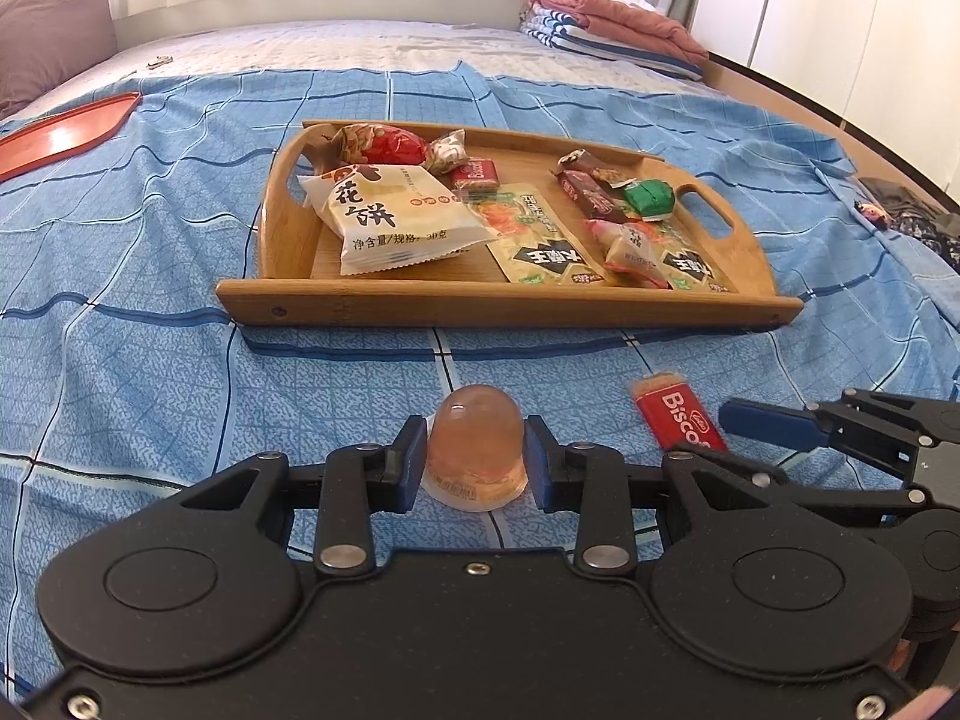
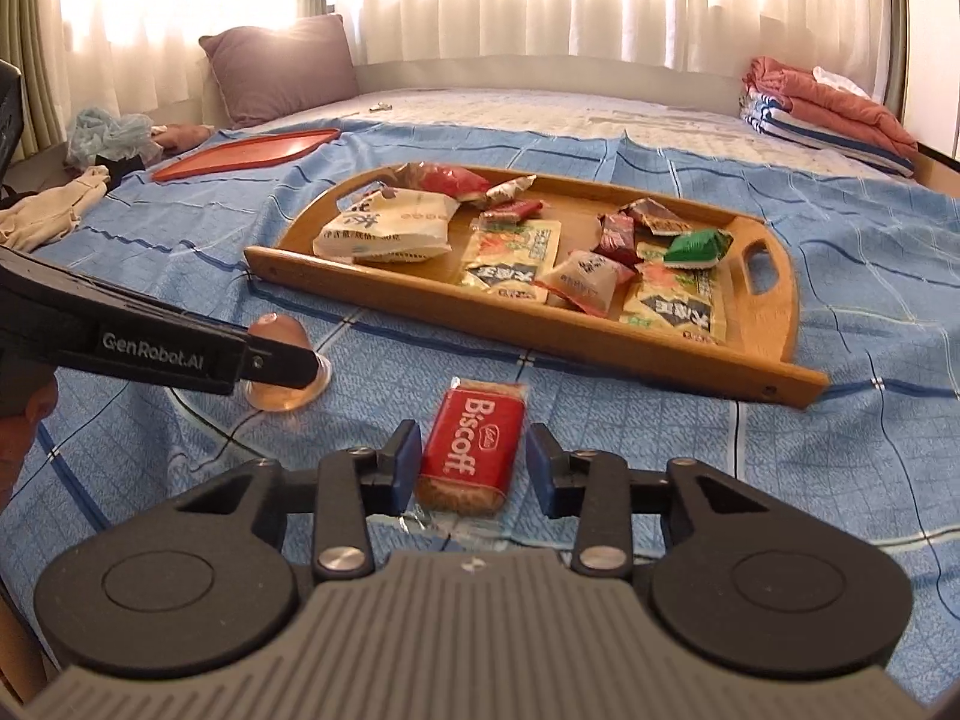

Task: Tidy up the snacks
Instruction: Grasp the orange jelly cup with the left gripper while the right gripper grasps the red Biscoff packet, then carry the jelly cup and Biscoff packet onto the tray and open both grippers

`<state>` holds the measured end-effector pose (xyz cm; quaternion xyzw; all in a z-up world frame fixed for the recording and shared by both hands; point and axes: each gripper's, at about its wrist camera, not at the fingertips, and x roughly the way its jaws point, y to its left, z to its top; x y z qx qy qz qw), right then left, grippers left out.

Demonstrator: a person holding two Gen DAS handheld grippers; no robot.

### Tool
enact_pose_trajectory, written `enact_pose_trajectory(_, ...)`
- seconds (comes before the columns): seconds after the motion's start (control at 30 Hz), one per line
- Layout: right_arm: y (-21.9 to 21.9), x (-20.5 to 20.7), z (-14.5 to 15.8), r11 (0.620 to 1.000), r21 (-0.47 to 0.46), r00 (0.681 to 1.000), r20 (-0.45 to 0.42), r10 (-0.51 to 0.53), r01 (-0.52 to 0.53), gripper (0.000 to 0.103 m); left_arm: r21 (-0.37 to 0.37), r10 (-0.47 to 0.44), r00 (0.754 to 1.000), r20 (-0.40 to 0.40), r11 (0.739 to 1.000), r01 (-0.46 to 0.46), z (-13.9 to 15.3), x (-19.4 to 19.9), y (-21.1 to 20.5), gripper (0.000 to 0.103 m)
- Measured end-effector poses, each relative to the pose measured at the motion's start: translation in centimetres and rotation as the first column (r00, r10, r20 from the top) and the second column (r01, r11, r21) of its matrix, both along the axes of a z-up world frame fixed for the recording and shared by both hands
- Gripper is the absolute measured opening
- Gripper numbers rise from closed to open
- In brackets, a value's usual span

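Two snacks left outside the wooden tray (image 1: 504, 306)

We've got the left tool (image 1: 477, 456) clamped on the jelly cup (image 1: 477, 450); right tool (image 2: 474, 462) stands apart around the Biscoff packet (image 2: 474, 441). Both lie just before the already loaded tray.

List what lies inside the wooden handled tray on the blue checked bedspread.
The wooden handled tray holds wrapped snacks: a large white pastry packet, a green-wrapped sweet, two green sachets, red and brown wrappers. Overlapping packets hide whatever lies beneath them.

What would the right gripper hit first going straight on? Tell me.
The Biscoff biscuit already lies between the right gripper fingers; beyond it, probably the bedsheet, before the wooden tray.
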<state>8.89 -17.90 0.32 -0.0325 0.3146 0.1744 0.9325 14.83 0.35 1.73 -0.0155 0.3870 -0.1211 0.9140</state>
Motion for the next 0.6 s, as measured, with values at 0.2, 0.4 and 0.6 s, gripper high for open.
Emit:
enact_pose_trajectory(0.2, -0.6, -0.7, -0.4, 0.995, -0.094, 1.0, 0.001, 0.02, -0.02, 0.075, -0.002, 0.009, 1.0, 0.0, 1.0, -0.009, -0.1, 0.0, 0.3, 0.033)
enact_pose_trajectory(0.4, -3.2, 0.0, -0.5, 0.964, -0.196, 0.984, 0.027, -0.175, 0.177, 0.086, -0.011, 0.021, 1.0, 0.001, 1.0, -0.021, -0.1, 0.0, 0.6, 0.033)
enact_pose_trajectory(0.6, -5.7, 0.4, 0.1, 0.929, -0.119, 0.934, -0.035, -0.357, 0.35, 0.092, -0.022, 0.034, 0.999, 0.006, 0.999, -0.034, -0.1, 0.1, 0.8, 0.033)
